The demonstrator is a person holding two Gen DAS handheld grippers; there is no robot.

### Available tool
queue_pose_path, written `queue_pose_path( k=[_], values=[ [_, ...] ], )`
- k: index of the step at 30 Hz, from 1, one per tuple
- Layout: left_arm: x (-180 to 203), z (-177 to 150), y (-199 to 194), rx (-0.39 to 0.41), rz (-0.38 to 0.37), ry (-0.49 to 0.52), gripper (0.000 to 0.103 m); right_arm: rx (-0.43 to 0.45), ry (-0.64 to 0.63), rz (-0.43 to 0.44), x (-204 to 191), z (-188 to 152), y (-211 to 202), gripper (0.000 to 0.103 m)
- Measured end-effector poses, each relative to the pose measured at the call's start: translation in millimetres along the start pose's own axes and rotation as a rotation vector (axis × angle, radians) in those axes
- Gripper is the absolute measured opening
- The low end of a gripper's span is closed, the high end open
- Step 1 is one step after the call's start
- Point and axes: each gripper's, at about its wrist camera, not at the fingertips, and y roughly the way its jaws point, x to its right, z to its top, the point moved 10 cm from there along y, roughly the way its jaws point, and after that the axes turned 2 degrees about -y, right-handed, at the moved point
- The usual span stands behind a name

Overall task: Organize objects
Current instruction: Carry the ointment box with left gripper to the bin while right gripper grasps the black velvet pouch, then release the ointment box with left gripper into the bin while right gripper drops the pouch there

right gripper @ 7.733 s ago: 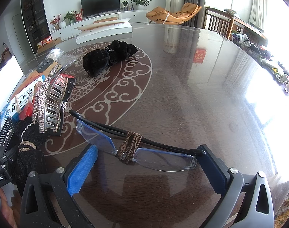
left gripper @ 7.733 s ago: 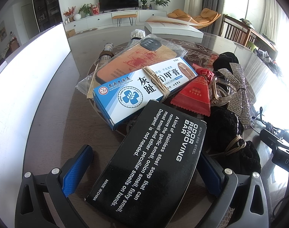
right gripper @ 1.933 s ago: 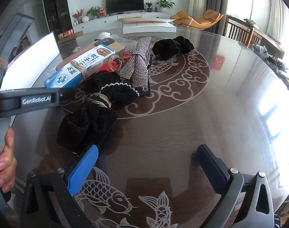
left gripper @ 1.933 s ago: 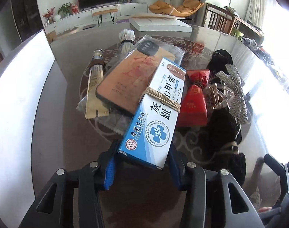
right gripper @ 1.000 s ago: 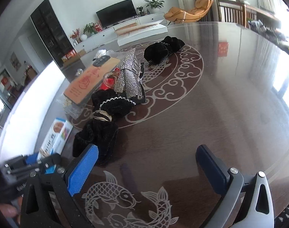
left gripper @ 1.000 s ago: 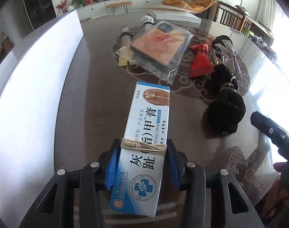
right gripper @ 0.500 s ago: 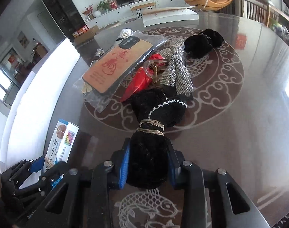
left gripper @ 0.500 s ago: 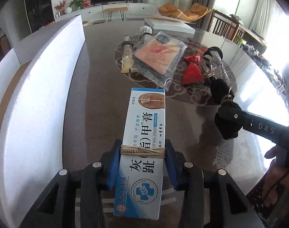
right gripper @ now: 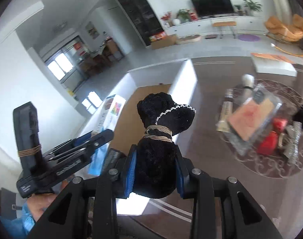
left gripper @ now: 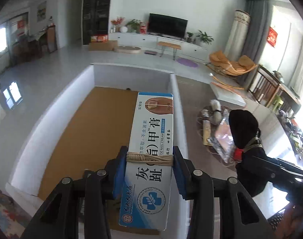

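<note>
— Both loads have come up off the desk [right gripper: 251, 189] and now hang over the white box [left gripper: 177, 107]: left gripper [left gripper: 150, 171] clamped on the nail cream carton [left gripper: 151, 139], right gripper [right gripper: 155, 171], jaws just closed, gripping the black velvet bundle [right gripper: 159, 139].

— Remaining?

— Neither is dropped yet. The phone case pack [right gripper: 249, 119], red pouch [right gripper: 271, 141] and sparkly clip [right gripper: 293, 139] wait on the desk.

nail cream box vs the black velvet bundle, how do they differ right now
The nail cream box is a rigid, flat blue-and-white carton; the black velvet bundle is soft and lumpy. The left tool clamps the box, the right tool the bundle. Both are tied with tan cord and held above the white box.
</note>
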Motion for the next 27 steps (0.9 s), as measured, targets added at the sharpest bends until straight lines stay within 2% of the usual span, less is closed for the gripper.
queue_pose_path(
  k=[3, 4, 5, 7, 8, 9, 11, 12, 14, 16, 17, 18, 19, 22, 25, 27],
  values=[
    [-47.3, -9.5, 21.4, -0.063, 0.112, -0.028, 0.044, -0.040, -0.051, 0.099, -47.2, 7.7, 39.0, 0.038],
    [-59.0, -14.3, 28.2, -0.087, 0.153, -0.037, 0.045, -0.055, -0.063, 0.118, -56.1, 8.0, 51.5, 0.050],
    [-68.8, -19.6, 33.0, -0.104, 0.185, -0.051, 0.046, -0.081, -0.056, 0.126, -58.9, 7.1, 62.9, 0.070],
    [-71.8, -27.0, 37.3, -0.119, 0.186, -0.076, 0.047, -0.102, -0.007, 0.122, -50.0, 4.9, 71.4, 0.091],
    [-66.8, -28.5, 35.8, -0.112, 0.167, -0.083, 0.049, -0.078, 0.014, 0.115, -40.4, 5.0, 66.2, 0.092],
    [-58.1, -28.1, 35.5, -0.102, 0.148, -0.078, 0.057, -0.049, 0.023, 0.093, -28.5, 4.4, 59.1, 0.092],
    [-30.5, -26.0, 29.4, -0.072, 0.103, -0.039, 0.065, 0.005, 0.029, -0.008, 5.3, -1.8, 40.8, 0.094],
    [-11.5, -23.8, 26.2, -0.057, 0.070, -0.012, 0.066, 0.036, 0.037, -0.070, 25.4, -6.7, 29.8, 0.096],
    [37.3, -23.7, 14.9, -0.038, -0.042, 0.045, 0.068, 0.079, 0.085, -0.221, 74.7, -26.1, 6.4, 0.101],
    [94.5, -34.8, 7.1, -0.028, -0.170, 0.098, 0.081, 0.088, 0.161, -0.382, 126.3, -58.1, -15.6, 0.101],
    [122.6, -44.8, 5.6, -0.028, -0.231, 0.128, 0.092, 0.074, 0.205, -0.457, 153.3, -75.1, -23.8, 0.101],
    [148.2, -54.8, 6.4, -0.030, -0.277, 0.161, 0.098, 0.052, 0.246, -0.521, 177.8, -92.0, -30.2, 0.101],
    [172.3, -68.6, 12.1, -0.043, -0.296, 0.203, 0.098, 0.039, 0.278, -0.572, 197.1, -108.1, -36.0, 0.101],
    [222.1, -105.1, 49.1, -0.119, -0.279, 0.288, 0.098, 0.011, 0.331, -0.678, 240.1, -141.3, -50.1, 0.101],
    [236.6, -127.9, 90.7, -0.186, -0.253, 0.279, 0.098, 0.010, 0.391, -0.727, 274.0, -157.6, -63.1, 0.101],
    [239.0, -136.9, 106.7, -0.203, -0.224, 0.295, 0.098, 0.036, 0.405, -0.761, 281.7, -158.5, -73.6, 0.101]
  ],
)
